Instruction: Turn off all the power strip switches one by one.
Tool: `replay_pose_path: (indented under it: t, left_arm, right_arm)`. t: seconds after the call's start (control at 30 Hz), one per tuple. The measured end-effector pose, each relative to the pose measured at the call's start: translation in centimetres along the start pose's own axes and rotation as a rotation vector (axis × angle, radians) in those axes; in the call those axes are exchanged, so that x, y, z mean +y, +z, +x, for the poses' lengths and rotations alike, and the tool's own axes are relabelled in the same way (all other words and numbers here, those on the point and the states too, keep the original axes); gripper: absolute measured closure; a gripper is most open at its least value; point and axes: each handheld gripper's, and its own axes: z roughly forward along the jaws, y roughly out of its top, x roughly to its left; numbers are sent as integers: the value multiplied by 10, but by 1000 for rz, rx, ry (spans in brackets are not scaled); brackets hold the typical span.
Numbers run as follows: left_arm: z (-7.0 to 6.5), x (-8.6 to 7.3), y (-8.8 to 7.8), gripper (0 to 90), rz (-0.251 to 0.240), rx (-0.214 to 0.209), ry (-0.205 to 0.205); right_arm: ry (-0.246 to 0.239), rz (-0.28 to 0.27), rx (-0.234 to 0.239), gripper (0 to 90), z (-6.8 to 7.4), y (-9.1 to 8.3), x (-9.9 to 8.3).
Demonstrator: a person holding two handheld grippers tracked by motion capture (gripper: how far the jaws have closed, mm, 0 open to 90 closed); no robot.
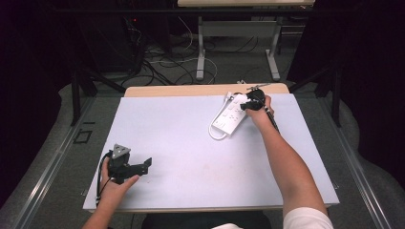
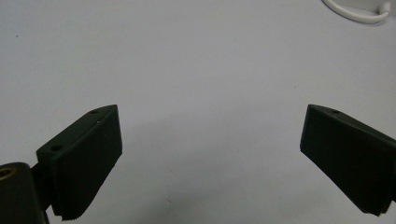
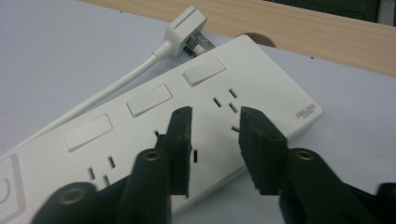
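In the right gripper view the right gripper (image 3: pixel 212 135) is holding its two black fingers (image 3: pixel 180 140) partly apart, with nothing clamped between them; through the gap the white face of the power strip (image 3: pixel 154 121) is showing, and whether the tips are touching that face I cannot tell; the strip is lying flat and running from the lower left of the frame to the right, with three rocker switches (image 3: pixel 149 99) in a row along its far side and socket slots nearer the fingers; its white plug (image 3: pixel 184 25) is sitting at the top centre of the frame, just beside the strip's far edge, with its cable (image 3: pixel 102 95) running down to the left; behind it a strip of bare wood (image 3: pixel 299 32) is crossing the upper right.

In the left gripper view the left gripper (image 2: pixel 210 140) is keeping its fingers (image 2: pixel 88 158) wide apart over the bare pale tabletop (image 2: pixel 196 60), holding nothing; a loop of the white cable (image 2: pixel 357 14) is showing in the upper right corner.

In the high view the right gripper (image 1: pixel 251 101) is sitting over the power strip (image 1: pixel 230 117) in the upper right part of the tabletop (image 1: pixel 191 143), near its far edge; the left gripper (image 1: pixel 138 166) is resting at the lower left, well apart from the strip, with its fingers pointing right.
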Motion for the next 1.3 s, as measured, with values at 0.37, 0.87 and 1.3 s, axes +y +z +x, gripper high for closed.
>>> replay_pose_path:
  t: [0.37, 0.87, 1.3]
  left_arm:
    - [-6, 7, 10, 54, 1, -30, 29]
    - [-10, 11, 12, 54, 0, -49, 49]
    - [-9, 10, 13, 55, 6, -42, 32]
  right_arm:
    - [-46, 40, 16, 347, 23, -36, -13]
    - [-111, -12, 102, 0, 65, -96, -57]
    - [-110, -51, 130, 0, 62, -133, -119]
